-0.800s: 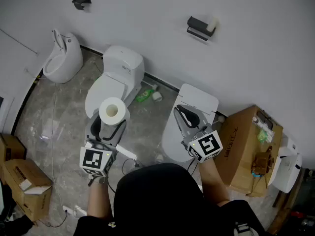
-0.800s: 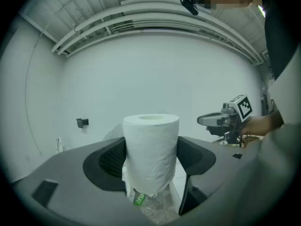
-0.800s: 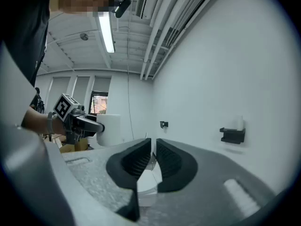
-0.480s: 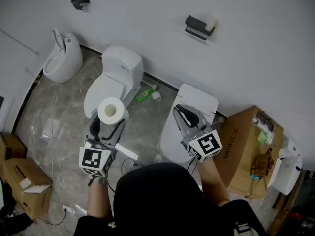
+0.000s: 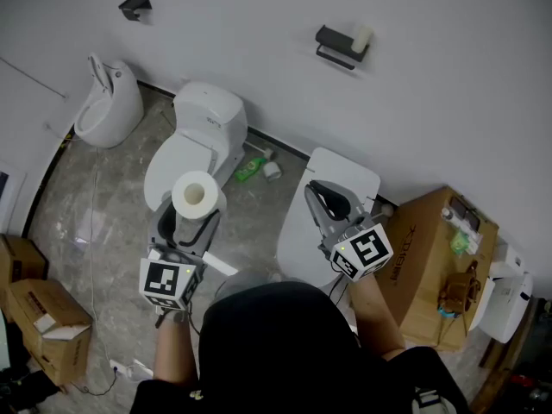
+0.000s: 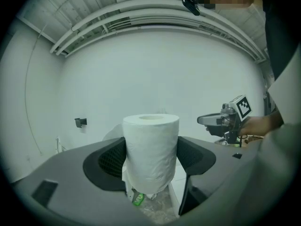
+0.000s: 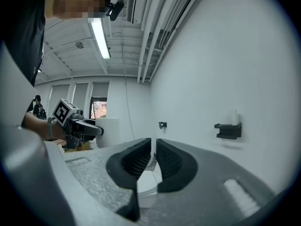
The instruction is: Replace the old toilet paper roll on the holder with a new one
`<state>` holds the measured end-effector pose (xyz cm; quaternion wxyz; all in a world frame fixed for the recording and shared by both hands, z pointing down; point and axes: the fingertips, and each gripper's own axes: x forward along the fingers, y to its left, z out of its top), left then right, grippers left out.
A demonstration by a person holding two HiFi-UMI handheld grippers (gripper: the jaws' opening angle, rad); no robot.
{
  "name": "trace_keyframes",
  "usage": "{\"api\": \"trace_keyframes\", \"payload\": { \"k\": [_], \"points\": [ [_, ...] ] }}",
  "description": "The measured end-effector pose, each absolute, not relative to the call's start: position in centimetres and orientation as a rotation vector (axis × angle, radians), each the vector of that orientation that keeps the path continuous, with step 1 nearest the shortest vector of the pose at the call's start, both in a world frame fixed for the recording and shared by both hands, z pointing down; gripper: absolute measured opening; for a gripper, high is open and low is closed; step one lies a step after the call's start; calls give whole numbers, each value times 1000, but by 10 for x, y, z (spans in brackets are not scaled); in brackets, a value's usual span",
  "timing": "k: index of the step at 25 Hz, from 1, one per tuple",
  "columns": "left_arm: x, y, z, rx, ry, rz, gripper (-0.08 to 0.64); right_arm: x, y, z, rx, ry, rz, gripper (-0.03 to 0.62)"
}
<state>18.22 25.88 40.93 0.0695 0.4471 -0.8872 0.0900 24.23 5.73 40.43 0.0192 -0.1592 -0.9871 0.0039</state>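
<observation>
The new roll [image 5: 197, 195] stands upright in the left gripper [image 5: 190, 224], well down and left of the wall holder [image 5: 339, 47], where the old roll [image 5: 362, 38] still sits. The right gripper [image 5: 321, 193] is nearer the holder.

Left gripper view: the pads clamp the new roll's [image 6: 150, 149] sides, core vertical, probably parked in reserve.

Right gripper view: the jaws are together and empty, with the holder [image 7: 229, 130] ahead to their right. This gripper looks free to take off the old roll first.

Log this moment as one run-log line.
left gripper: shut on new roll, upright | right gripper: jaws shut, empty | wall holder: old roll on it
</observation>
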Motion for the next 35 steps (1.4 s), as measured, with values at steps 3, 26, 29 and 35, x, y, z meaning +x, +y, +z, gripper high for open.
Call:
{"api": "trace_keyframes", "payload": {
  "k": [3,26,29,35],
  "points": [
    [177,258,409,1334,-2672,268,344,238,54,408,-494,-3053,29,31],
    [-78,256,433,1467,-2616,220,344,-1,49,425,-324,-3048,16,31],
    [-126,259,434,1496,-2599,220,344,-47,53,426,-287,-3047,18,31],
    [-209,263,431,1559,-2551,220,344,-121,62,423,-210,-3039,28,31]
  ]
}}
